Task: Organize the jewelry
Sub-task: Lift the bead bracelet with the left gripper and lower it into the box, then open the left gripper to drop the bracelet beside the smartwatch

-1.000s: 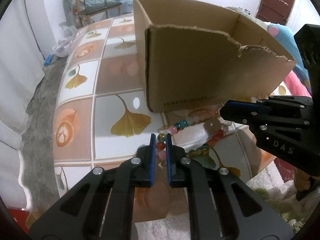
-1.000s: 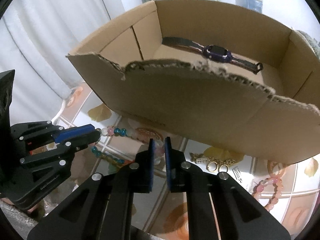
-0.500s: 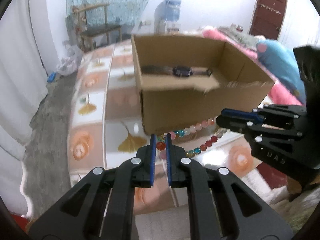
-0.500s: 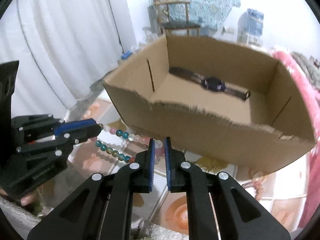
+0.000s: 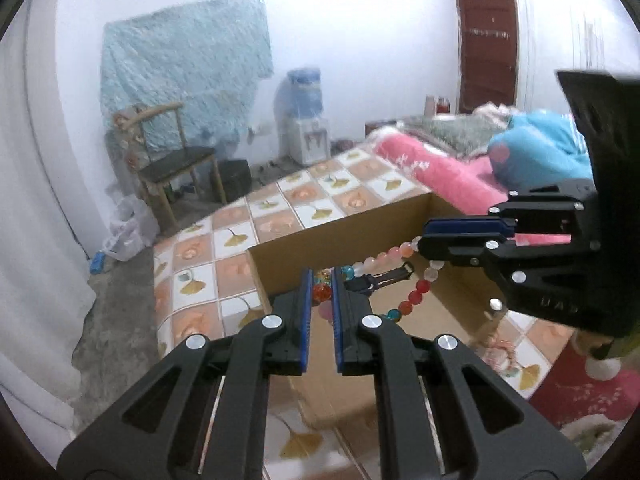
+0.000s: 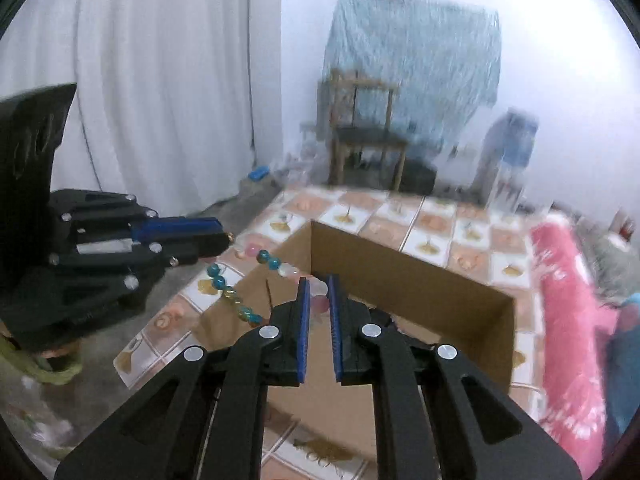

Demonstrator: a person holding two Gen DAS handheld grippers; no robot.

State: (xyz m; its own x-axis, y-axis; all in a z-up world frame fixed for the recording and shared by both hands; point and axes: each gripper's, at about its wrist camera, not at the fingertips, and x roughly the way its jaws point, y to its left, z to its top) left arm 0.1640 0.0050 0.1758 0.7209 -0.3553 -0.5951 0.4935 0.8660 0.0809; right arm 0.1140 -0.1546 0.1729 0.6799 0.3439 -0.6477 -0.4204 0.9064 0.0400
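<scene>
Lifted above the box (image 5: pixel 360 236), bead necklace (image 5: pixel 400 308) hangs seemingly clenched between both hand-held grippers (image 5: pixel 321 276).

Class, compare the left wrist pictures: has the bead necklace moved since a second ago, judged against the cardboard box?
Yes. The bead necklace has gone up: it lay on the tiled table in front of the cardboard box, and now hangs over the box's open top, stretched between both grippers.

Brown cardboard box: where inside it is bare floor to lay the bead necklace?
In the brown cardboard box, the dark wristwatch lies toward the far wall. The floor nearer the claws, up to the near wall, looks bare. The colourful bead necklace hangs between left claw and right claw.
</scene>
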